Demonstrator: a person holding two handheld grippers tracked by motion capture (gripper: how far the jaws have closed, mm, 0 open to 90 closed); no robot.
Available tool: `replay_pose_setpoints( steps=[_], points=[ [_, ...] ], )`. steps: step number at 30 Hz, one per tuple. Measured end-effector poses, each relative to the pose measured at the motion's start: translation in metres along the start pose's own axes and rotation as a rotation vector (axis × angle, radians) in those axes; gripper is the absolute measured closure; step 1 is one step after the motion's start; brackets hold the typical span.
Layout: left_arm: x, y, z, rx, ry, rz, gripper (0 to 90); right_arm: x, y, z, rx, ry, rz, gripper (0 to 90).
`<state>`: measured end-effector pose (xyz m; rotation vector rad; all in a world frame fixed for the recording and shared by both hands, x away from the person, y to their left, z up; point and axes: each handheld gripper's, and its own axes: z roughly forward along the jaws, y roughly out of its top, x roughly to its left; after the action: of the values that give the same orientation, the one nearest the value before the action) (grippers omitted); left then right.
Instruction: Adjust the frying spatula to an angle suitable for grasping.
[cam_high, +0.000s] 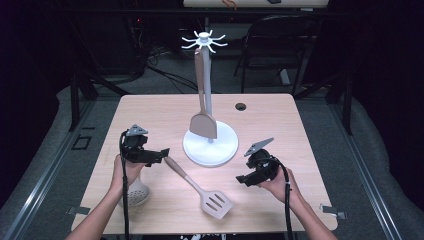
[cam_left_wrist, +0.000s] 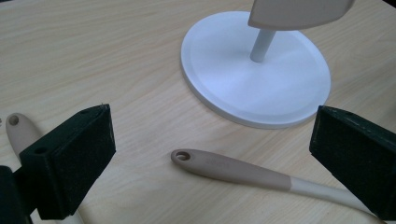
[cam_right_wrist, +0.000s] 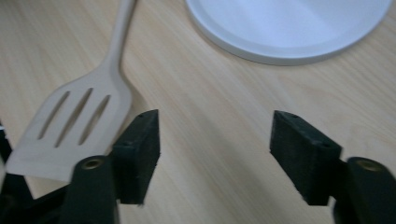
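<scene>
The slotted spatula's handle (cam_left_wrist: 233, 169) lies on the table between the left tool's (cam_left_wrist: 212, 154) released, wide-apart jaws.

A slotted spatula (cam_high: 200, 186) lies flat on the wooden table, set diagonally in front of a white rack's round base. Its handle end is brown with a small hanging hole (cam_left_wrist: 183, 156) (the tip points toward the table's left side), fading to a cream shaft. The pale blade (cam_right_wrist: 70, 130), cut with three slots, rests nearest the table's front edge.
</scene>
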<state>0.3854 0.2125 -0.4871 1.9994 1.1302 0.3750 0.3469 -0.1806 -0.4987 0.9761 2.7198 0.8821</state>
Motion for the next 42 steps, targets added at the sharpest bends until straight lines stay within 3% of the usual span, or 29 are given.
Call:
replay_pose_setpoints(
  steps=[4, 10, 13, 18, 22, 23, 34, 37, 42],
  points=[
    [0.003, -0.001, 0.001, 0.013, 0.003, -0.007, 0.2, 0.011, 0.003, 0.003, 0.002, 0.035, -0.013, 50.8],
    [0.003, -0.003, 0.005, 0.031, 0.011, -0.02, 0.1, 0.027, 0.007, 0.007, -0.008, 0.1, -0.035, 81.8],
    [0.003, -0.004, 0.006, 0.043, 0.01, -0.024, 0.1, 0.039, 0.008, 0.009, -0.009, 0.14, -0.055, 89.5],
    [0.003, -0.005, 0.008, 0.055, 0.009, -0.022, 0.1, 0.061, 0.007, 0.02, 0.013, 0.185, -0.092, 90.0],
    [0.001, -0.005, 0.008, 0.054, 0.006, -0.02, 0.1, 0.07, 0.009, 0.025, 0.052, 0.2, -0.124, 90.0],
    [0.001, -0.005, 0.008, 0.054, 0.007, -0.019, 0.1, 0.073, 0.008, 0.028, 0.043, 0.209, -0.113, 90.0],
    [0.003, -0.006, 0.009, 0.058, 0.015, -0.028, 0.1, 0.079, 0.006, 0.041, 0.115, 0.216, -0.154, 90.0],
    [0.003, -0.006, 0.009, 0.063, 0.016, -0.026, 0.1, 0.079, 0.004, 0.046, 0.12, 0.226, -0.142, 90.0],
    [0.001, -0.008, 0.01, 0.063, 0.015, -0.035, 0.1, 0.081, -0.001, 0.059, 0.183, 0.212, -0.165, 90.0]
  ],
)
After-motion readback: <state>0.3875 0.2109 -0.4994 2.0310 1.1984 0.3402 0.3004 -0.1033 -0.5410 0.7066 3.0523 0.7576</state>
